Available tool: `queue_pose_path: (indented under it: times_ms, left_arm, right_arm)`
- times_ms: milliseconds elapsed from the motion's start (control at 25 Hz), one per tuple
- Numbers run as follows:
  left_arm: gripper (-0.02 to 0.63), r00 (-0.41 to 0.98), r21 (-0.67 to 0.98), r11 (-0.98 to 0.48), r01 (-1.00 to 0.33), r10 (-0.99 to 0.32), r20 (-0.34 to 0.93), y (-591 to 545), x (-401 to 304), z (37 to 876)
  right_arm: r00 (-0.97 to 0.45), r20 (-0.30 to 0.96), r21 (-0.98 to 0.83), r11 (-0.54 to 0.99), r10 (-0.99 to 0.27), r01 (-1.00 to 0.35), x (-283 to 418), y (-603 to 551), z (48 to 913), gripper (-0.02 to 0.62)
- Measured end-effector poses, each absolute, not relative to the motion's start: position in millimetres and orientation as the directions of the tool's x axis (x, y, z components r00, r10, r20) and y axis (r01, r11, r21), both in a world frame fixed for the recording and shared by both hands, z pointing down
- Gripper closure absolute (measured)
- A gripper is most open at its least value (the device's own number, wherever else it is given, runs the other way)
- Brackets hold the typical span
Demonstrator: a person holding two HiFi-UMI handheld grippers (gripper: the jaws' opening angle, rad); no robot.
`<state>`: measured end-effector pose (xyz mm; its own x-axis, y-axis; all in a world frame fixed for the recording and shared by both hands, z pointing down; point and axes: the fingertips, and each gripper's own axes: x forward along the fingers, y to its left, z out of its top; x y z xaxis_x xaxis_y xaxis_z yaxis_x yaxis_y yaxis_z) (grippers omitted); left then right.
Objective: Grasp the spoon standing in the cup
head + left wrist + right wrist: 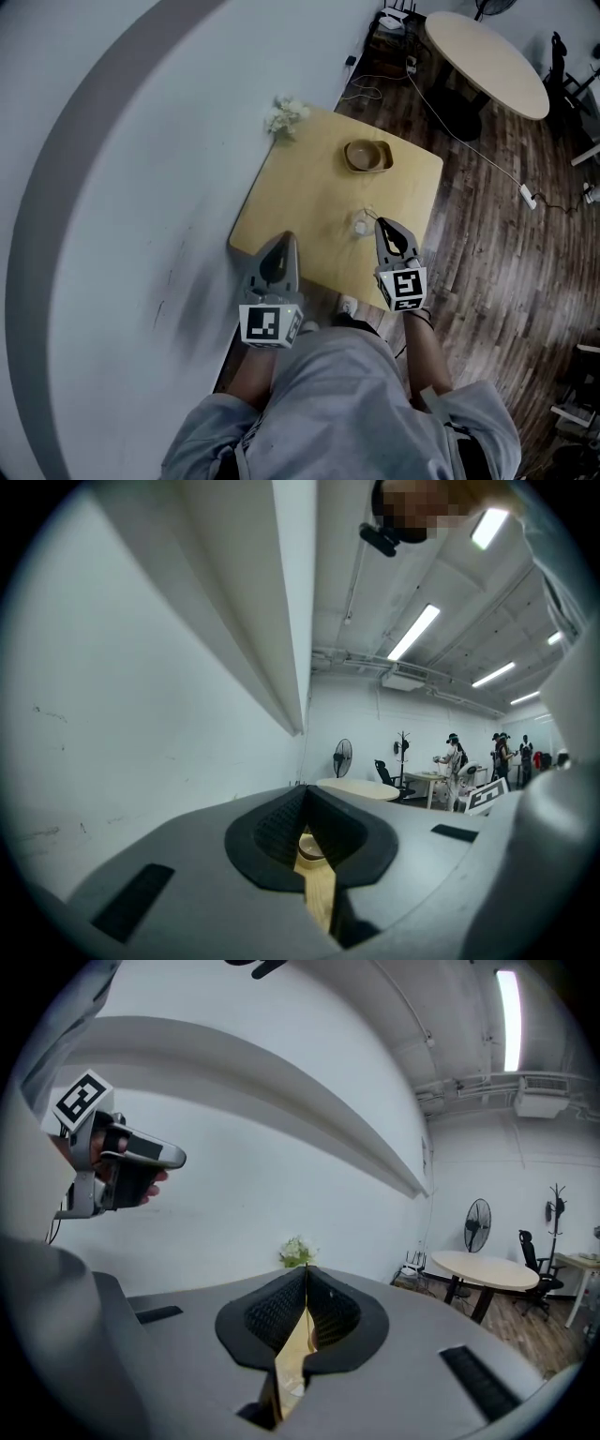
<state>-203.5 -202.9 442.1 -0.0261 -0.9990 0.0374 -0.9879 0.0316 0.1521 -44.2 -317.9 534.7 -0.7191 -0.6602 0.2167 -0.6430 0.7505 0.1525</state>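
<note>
The right gripper [381, 225] hangs above the bench [300, 187] with its fingers [277, 1314] pressed together. Only wood shows through the slot below their tips, so it seems to grip nothing. The small clear cup [360, 224] stands just beside those fingertips, on the side towards the other gripper, and its spoon is too small to make out. The left gripper [283, 238] is held level over the bench's near edge, apart from the cup, its fingers [277, 829] likewise closed on nothing and aimed at the wooden bowl [367, 156] beyond, probably parked to leave the reach free.
</note>
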Motion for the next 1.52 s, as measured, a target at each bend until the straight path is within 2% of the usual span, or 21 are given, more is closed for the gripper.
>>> queue_pose_path:
  times_ms: [800, 1200, 1520]
  left_arm:
    - [0.604, 0.087, 0.139, -0.091, -0.986, -0.996, -0.032, -132, -184, 415]
    - [0.604, 0.095, 0.139, -0.101, -0.985, -0.994, -0.045, -97, -168, 413]
    - [0.604, 0.114, 0.118, -0.123, -0.985, -0.99, -0.082, -80, -130, 404]
  right_arm:
    - [-0.65, -0.085, 0.089, 0.644, -0.755, -0.76, 0, -214, 400, 0.594]
    - [-0.612, -0.142, 0.079, 0.608, -0.778, -0.79, 36, -154, 369, 0.594]
    - [-0.601, -0.211, 0.065, 0.602, -0.771, -0.796, 75, -125, 351, 0.594]
